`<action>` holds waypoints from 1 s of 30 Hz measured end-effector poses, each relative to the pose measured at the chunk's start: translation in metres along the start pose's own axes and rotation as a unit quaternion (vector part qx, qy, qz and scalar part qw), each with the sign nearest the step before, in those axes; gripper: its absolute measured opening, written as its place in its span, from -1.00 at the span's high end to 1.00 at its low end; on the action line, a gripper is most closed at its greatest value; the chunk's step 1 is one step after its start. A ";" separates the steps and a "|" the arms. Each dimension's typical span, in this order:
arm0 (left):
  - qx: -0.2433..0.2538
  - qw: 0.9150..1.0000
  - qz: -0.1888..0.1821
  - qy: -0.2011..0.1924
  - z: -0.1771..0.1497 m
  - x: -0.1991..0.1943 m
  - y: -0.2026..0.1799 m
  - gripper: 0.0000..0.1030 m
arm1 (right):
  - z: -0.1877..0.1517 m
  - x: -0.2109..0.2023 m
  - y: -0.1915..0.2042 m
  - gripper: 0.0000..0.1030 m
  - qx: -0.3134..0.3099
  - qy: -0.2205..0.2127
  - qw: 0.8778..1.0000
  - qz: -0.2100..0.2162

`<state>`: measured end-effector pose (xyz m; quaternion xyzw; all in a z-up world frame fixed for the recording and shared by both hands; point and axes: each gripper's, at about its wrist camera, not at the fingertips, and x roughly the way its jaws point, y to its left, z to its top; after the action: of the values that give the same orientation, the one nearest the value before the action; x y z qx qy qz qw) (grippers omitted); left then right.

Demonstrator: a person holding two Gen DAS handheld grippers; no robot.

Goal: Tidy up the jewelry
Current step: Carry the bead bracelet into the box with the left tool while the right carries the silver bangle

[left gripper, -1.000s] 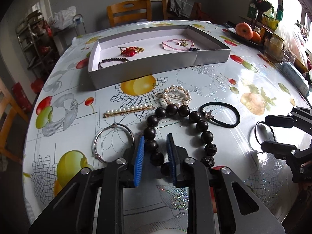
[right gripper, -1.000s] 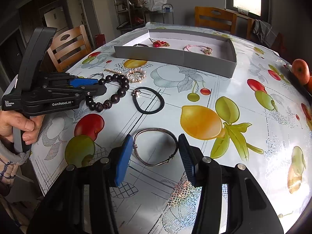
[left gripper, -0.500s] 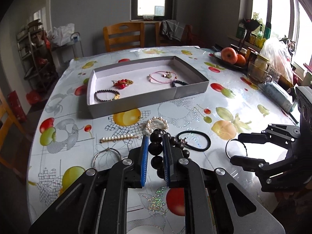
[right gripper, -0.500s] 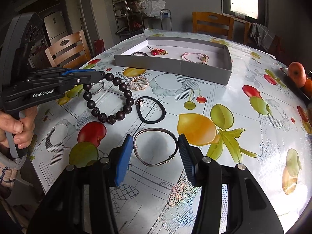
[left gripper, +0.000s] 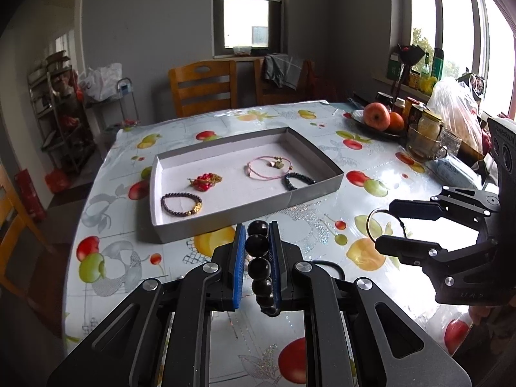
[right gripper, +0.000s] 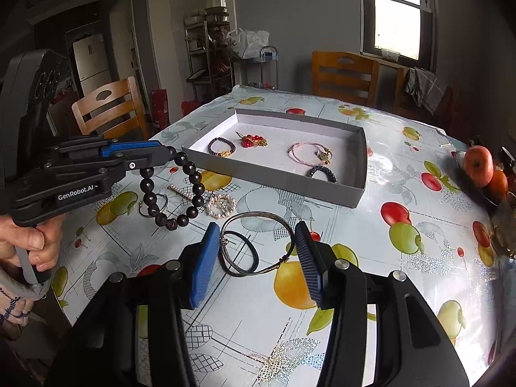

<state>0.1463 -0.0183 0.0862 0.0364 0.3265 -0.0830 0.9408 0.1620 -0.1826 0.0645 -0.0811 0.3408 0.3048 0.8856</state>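
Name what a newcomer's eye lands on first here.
The big dark bead bracelet hanging from the shut left gripper above the fruit-print tablecloth. Next, the thin metal bangle spanning the right gripper, and beyond them the grey tray holding four pieces.

I see blown-out windows, glare on the glossy worktop, dark fisheye-bent corners, focus sharp.

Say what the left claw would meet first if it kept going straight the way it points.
Probably the near wall of the grey tray, directly ahead of the left claw holding the dark bead bracelet; depth is unclear.
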 end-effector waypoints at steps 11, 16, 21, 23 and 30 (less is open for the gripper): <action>0.006 1.000 0.011 -0.017 0.021 0.005 0.006 0.71 | 0.036 0.017 -0.009 0.06 0.012 -0.022 1.000 -0.010; 0.013 1.000 0.015 -0.023 0.034 0.008 0.010 0.71 | 0.051 0.027 -0.013 0.06 0.011 -0.025 1.000 -0.015; 0.014 0.999 0.019 -0.029 0.046 0.014 0.016 0.71 | 0.064 0.043 -0.020 0.06 0.013 -0.023 0.999 -0.018; 0.013 0.999 0.021 -0.029 0.051 0.018 0.018 0.71 | 0.068 0.050 -0.023 0.06 0.016 -0.023 0.999 -0.020; 0.013 0.999 0.029 -0.034 0.065 0.032 0.025 0.71 | 0.076 0.073 -0.036 0.06 0.031 -0.029 0.999 -0.030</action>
<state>0.2153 -0.0059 0.1177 0.0552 0.2918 -0.0610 0.9529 0.2677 -0.1491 0.0716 -0.0547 0.3221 0.2698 0.9058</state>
